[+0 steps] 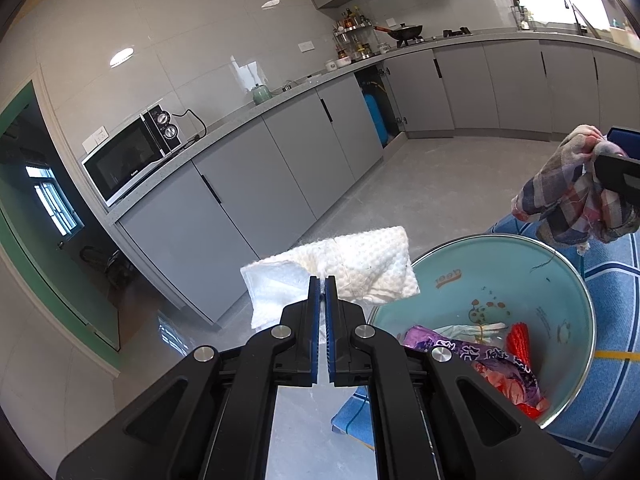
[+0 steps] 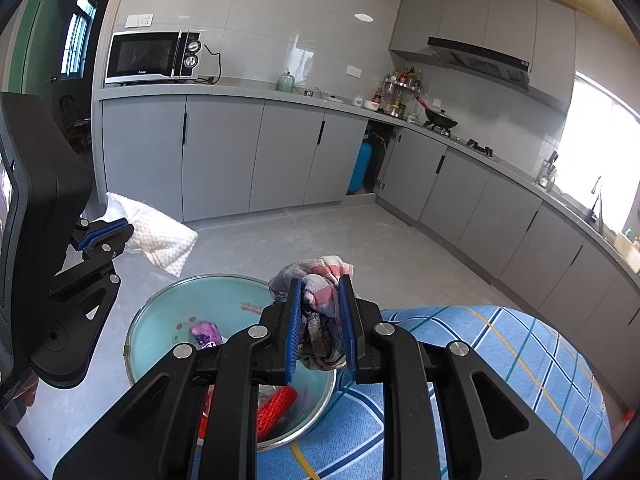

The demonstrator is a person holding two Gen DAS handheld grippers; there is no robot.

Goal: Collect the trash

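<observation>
You are looking at a white dimpled paper towel (image 1: pixel 340 268), crumpled and folded, hanging in the air beside the rim of a teal basin (image 1: pixel 560 280). A checked cloth rag (image 2: pixel 320 312) in red, blue and grey is bunching into a wad above the basin's near edge. The basin is sitting upright on a blue patterned surface and is holding a purple wrapper (image 1: pixel 472 354) and a red mesh piece (image 1: pixel 518 338).
</observation>
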